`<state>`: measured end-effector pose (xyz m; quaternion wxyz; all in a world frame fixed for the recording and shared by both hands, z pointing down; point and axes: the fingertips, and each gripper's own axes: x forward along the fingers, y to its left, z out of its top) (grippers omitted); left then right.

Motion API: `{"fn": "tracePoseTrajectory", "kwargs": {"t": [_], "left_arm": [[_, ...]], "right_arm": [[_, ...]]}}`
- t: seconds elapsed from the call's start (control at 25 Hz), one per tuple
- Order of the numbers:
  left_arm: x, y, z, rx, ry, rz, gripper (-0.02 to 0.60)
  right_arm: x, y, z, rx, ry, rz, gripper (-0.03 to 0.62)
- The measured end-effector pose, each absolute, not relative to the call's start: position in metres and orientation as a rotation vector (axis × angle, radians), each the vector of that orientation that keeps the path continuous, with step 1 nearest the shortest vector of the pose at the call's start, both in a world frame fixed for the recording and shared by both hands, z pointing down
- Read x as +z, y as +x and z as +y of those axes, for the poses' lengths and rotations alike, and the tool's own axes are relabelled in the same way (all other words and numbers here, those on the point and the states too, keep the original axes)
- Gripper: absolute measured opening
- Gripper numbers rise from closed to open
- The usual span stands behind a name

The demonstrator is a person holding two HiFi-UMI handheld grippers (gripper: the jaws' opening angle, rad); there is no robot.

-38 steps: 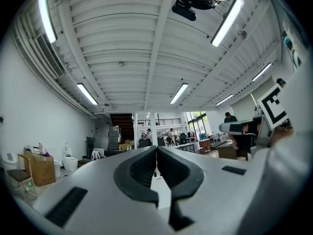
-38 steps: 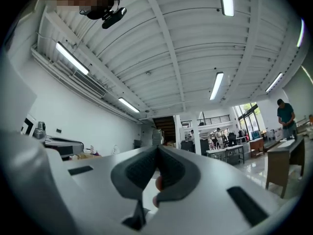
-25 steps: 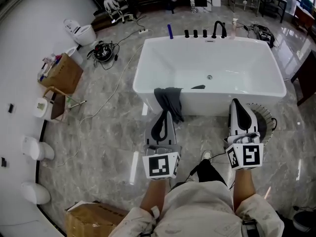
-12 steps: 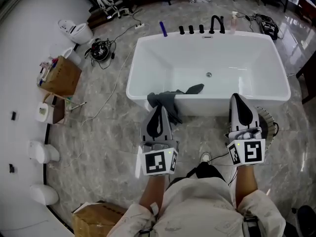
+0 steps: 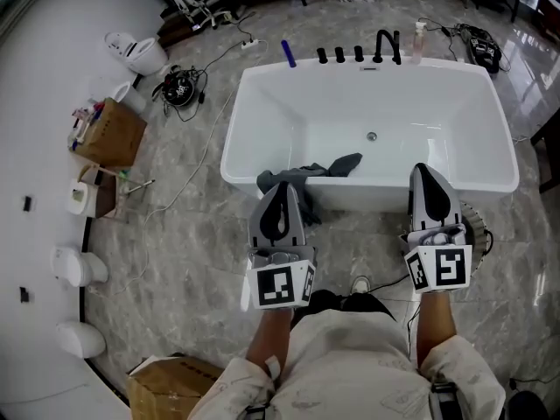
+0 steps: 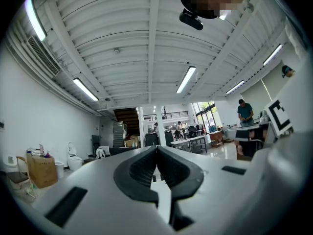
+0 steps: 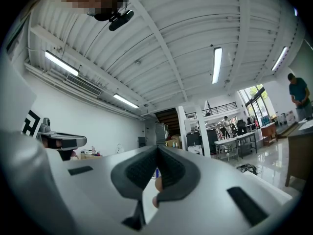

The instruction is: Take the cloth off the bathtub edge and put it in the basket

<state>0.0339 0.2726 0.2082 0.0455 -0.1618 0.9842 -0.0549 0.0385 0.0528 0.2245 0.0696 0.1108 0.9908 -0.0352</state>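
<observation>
A dark grey cloth hangs over the near edge of the white bathtub, one end lying inside the tub. My left gripper is shut and empty, its tip just short of the cloth on the floor side. In the left gripper view the jaws meet with nothing between them. My right gripper points at the tub's near rim further right, and in the right gripper view its pads are together and empty. A round basket stands on the floor by the tub, partly hidden behind the right gripper.
Black taps and a blue bottle stand on the tub's far rim. At the left are a cardboard box, a toilet and cables on the marble floor. Another box sits at the bottom left.
Both grippers have moved forward toward the tub's near edge, still shut. The tub and cloth now lie closer under the jaw tips.
</observation>
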Motion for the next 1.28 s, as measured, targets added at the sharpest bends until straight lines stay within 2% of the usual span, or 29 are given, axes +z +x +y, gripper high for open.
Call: {"fn": "tracePoseTrajectory", "kwargs": {"t": [0.56, 0.88, 1.28], "left_arm": [[0.258, -0.048, 0.303, -0.091, -0.476, 3.069, 0.003], [0.277, -0.117, 0.326, -0.084, -0.507, 3.085, 0.003], [0.352, -0.209, 0.382, -0.11, -0.529, 3.222, 0.003]], "right_arm": [[0.256, -0.043, 0.088, -0.068, 0.402, 3.029, -0.012], [0.264, -0.112, 0.12, -0.04, 0.424, 3.064, -0.012], [0.314, -0.209, 0.188, -0.004, 0.546, 3.177, -0.012]]}}
